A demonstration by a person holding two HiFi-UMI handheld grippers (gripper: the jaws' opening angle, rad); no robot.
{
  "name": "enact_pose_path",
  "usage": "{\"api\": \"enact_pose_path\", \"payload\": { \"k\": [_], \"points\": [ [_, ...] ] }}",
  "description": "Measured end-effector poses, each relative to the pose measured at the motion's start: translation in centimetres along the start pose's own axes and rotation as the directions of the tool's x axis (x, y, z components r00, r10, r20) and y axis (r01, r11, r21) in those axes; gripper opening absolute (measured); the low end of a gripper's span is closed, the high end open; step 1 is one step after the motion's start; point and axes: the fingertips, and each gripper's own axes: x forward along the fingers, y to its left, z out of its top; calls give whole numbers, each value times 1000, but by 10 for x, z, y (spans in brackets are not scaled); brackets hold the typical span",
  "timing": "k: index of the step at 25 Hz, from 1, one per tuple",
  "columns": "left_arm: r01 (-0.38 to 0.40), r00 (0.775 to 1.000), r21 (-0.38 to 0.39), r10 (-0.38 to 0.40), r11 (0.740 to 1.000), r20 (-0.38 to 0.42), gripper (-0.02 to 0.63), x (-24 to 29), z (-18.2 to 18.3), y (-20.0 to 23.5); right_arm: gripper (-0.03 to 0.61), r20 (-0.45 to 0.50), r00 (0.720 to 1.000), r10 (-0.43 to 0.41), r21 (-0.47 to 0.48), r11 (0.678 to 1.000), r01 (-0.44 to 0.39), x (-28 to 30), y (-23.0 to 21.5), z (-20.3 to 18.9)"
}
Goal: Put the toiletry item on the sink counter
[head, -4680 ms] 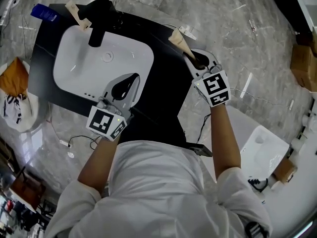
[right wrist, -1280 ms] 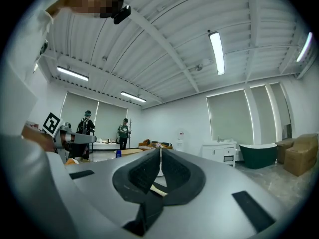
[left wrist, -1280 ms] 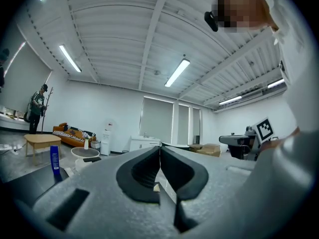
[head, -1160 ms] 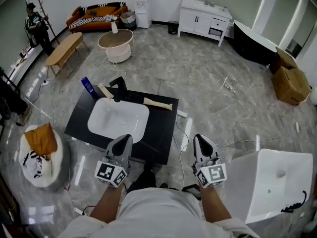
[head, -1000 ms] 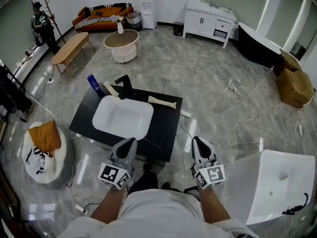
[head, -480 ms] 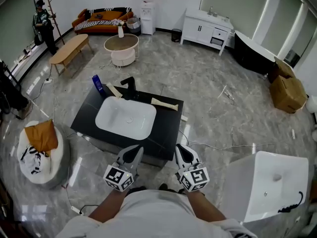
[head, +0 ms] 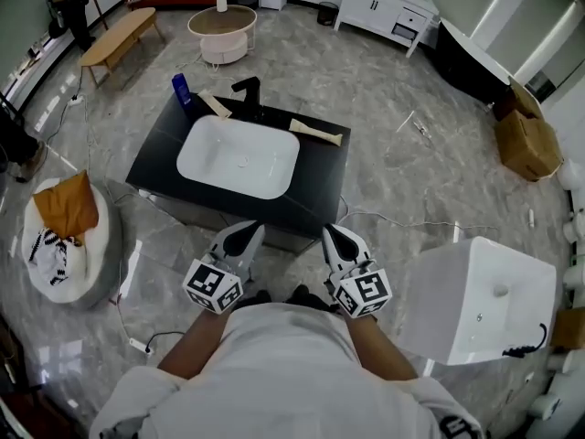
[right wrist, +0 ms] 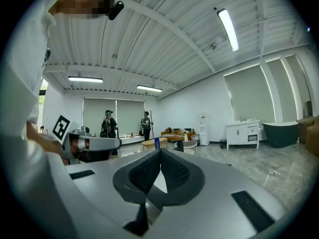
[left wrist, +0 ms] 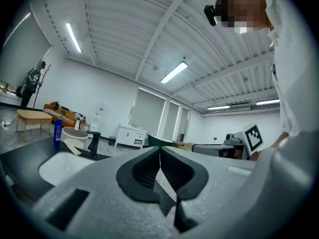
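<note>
A cream toiletry tube (head: 315,133) lies flat on the black sink counter (head: 315,195), to the right of the black faucet (head: 249,94), with nothing touching it. My left gripper (head: 248,233) and right gripper (head: 332,235) hover side by side off the counter's near edge, close to my body. Both are shut and empty. The left gripper view shows its jaws (left wrist: 159,149) pressed together, with the white basin (left wrist: 57,166) to the left. In the right gripper view, its jaws (right wrist: 160,152) are closed too.
A second cream tube (head: 216,105) and a blue bottle (head: 181,88) sit at the counter's far left. A white cabinet (head: 475,295) stands to my right, a beanbag with orange cloth (head: 62,219) to the left. Cables (head: 402,222) trail on the floor.
The right gripper has left the tube on the counter. Both grippers have pulled back off the counter and drawn together near my body. The head view has tipped further down.
</note>
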Motion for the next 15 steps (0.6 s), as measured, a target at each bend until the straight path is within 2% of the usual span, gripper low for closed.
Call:
{"api": "enact_pose_path", "payload": {
  "k": [8,15],
  "points": [
    [47,998,-53,-48,998,-26,18,-10,-20,22,15,-36,999,-10,-61,998,8,17,7,-8],
    [118,992,-84,-122,989,-39,18,-4,-30,20,15,-58,996,-62,-114,992,55,0,-15,-8]
  ]
}}
